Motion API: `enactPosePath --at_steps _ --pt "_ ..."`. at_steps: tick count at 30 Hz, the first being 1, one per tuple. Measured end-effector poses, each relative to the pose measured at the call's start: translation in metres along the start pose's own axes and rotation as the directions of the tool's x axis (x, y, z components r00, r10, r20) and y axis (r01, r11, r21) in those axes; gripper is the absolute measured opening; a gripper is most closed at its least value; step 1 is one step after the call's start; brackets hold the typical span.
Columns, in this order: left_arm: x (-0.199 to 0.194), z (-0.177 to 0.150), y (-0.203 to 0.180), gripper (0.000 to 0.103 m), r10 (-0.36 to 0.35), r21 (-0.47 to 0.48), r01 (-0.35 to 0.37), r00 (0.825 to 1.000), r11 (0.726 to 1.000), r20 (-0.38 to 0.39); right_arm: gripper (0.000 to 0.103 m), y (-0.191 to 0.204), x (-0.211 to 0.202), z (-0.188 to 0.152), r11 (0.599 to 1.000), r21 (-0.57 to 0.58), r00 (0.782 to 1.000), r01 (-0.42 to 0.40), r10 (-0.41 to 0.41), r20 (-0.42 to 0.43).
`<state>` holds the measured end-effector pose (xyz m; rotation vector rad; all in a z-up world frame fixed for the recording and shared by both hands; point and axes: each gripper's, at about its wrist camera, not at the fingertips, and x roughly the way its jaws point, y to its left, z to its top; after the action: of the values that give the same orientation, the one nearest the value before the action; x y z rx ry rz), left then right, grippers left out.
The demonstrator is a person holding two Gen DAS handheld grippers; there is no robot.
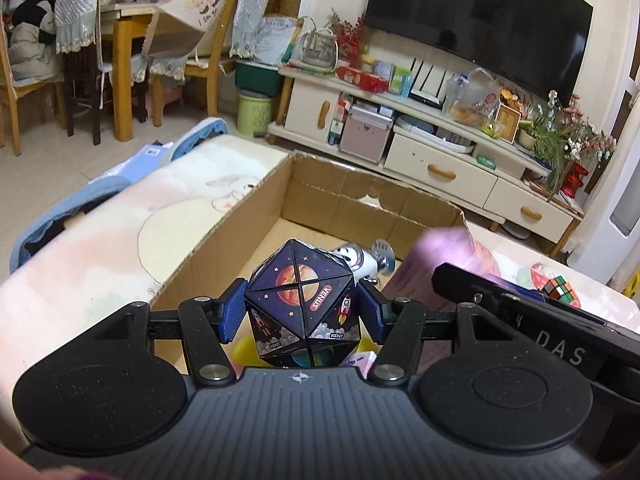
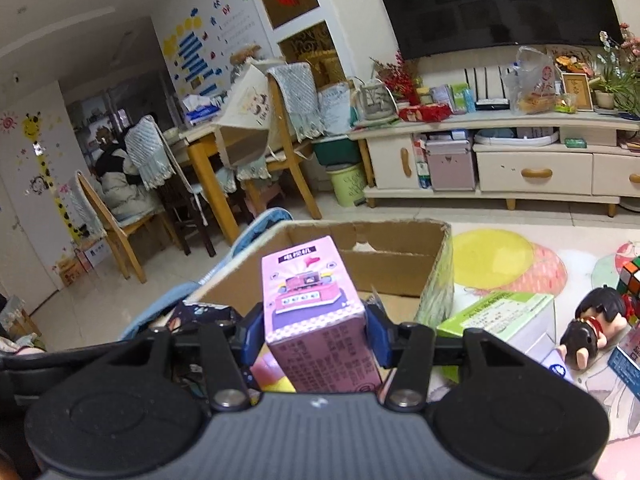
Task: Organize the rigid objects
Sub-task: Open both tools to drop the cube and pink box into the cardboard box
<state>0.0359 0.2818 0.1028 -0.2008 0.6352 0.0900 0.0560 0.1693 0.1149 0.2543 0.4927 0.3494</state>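
Grippers both hover over the cardboard box [image 1: 224, 240]: my left gripper [image 1: 303, 312] clamps the space puzzle [image 1: 304, 304], my right gripper [image 2: 315, 336] the pink carton [image 2: 312, 312]. I judge both are poised there for dropping inside, beside toys already near its front wall.

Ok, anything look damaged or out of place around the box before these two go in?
The cardboard box has a ragged, torn far wall with a hole in it. On the mat right of it, a doll figure lies tipped on its side. Both claws' loads look squarely held.
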Motion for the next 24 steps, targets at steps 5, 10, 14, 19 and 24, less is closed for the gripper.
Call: enactPosePath --at_steps 5,10,14,19,24 --pt "-0.009 0.0 -0.005 0.087 0.027 0.033 -0.028 0.999 0.999 0.034 0.076 -0.003 -0.017 -0.003 0.999 0.029 0.999 0.023 -0.024 0.043" --pt "-0.014 -0.001 -0.005 0.097 0.037 0.041 -0.039 0.998 0.998 0.057 0.079 -0.01 -0.035 -0.008 0.997 0.048 0.995 0.055 -0.059 0.078" --pt "-0.017 -0.003 -0.003 0.098 0.043 0.03 -0.045 0.997 0.999 0.06 0.081 -0.016 -0.05 -0.016 0.993 0.047 0.988 0.112 -0.116 0.104" --pt "-0.016 -0.001 -0.008 0.099 0.035 0.028 -0.037 0.997 0.999 0.069 0.081 -0.023 -0.066 -0.028 0.987 0.035 0.98 0.159 -0.162 0.118" --pt "-0.015 -0.003 -0.012 0.103 0.023 0.037 -0.026 0.997 0.999 0.07 0.081 -0.027 -0.075 -0.041 0.98 0.001 0.973 0.2 -0.199 0.117"
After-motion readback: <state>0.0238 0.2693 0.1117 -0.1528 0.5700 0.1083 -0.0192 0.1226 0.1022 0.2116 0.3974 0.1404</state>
